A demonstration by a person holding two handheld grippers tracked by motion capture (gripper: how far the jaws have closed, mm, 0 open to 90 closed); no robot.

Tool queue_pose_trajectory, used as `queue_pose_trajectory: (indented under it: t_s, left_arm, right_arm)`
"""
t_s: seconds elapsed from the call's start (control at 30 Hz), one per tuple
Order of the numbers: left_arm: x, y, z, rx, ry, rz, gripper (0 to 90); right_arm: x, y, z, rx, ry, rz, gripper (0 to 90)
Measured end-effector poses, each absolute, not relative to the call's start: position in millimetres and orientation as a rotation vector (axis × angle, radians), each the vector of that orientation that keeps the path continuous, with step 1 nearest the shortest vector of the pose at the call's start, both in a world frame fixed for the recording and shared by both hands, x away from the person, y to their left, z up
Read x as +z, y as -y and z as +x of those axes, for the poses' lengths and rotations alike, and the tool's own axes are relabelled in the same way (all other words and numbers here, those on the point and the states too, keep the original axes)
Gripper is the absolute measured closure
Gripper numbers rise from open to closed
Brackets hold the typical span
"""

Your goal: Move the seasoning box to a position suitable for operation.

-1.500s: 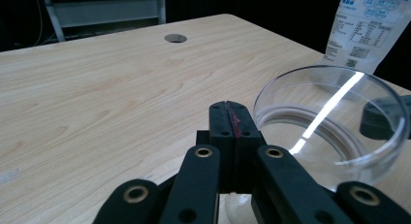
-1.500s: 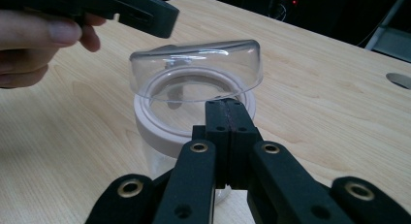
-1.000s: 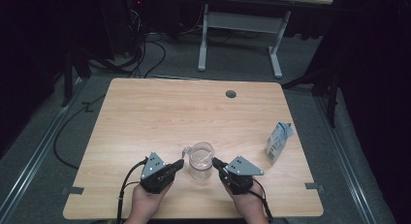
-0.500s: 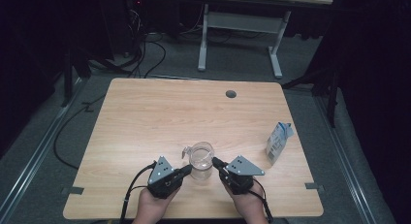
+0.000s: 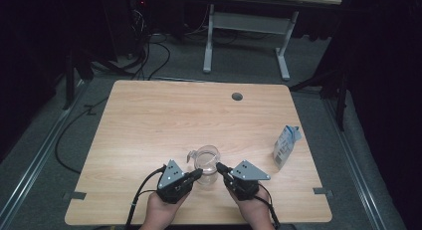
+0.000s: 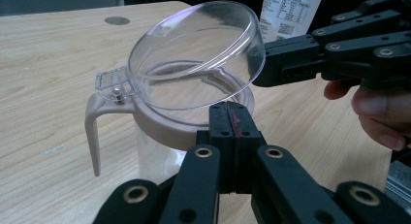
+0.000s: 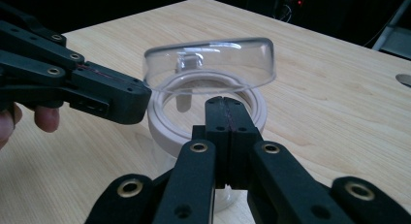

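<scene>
The clear jug (image 5: 206, 165) stands near the counter's (image 5: 149, 120) 6 o'clock edge, its hinged lid (image 6: 198, 54) tilted half open. Your left gripper (image 5: 198, 173) sits at the jug's 8 o'clock, jaws pressed together against the beige collar (image 6: 160, 129); your right gripper (image 5: 220, 168), jaws likewise together, sits at 4 o'clock by the lid's rim. You seem mid-way through working the lid; next, brace the collar and nudge the lid gently. A carton (image 5: 284, 146) stands at 3 o'clock.

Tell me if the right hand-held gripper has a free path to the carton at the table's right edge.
Probably yes. The right hand-held gripper sits shut at the jug, and bare table lies between it and the carton; nothing stands in the way.
</scene>
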State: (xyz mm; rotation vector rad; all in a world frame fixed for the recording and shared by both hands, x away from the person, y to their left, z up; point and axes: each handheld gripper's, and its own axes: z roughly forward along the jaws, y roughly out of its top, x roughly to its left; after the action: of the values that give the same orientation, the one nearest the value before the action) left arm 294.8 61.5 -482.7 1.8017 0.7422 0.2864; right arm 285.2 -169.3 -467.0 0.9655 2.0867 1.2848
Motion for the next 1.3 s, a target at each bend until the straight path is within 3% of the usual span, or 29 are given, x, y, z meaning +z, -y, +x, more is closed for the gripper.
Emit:
queue_pose_trajectory:
  t_s: [1.3]
  left_arm:
    - [-476.3, -84.5, 314.0, 0.365, -0.793, 1.723, 90.0]
  right_arm:
    - [-474.2, 171.9, 287.8, 1.315, -2.080, 0.988, 90.0]
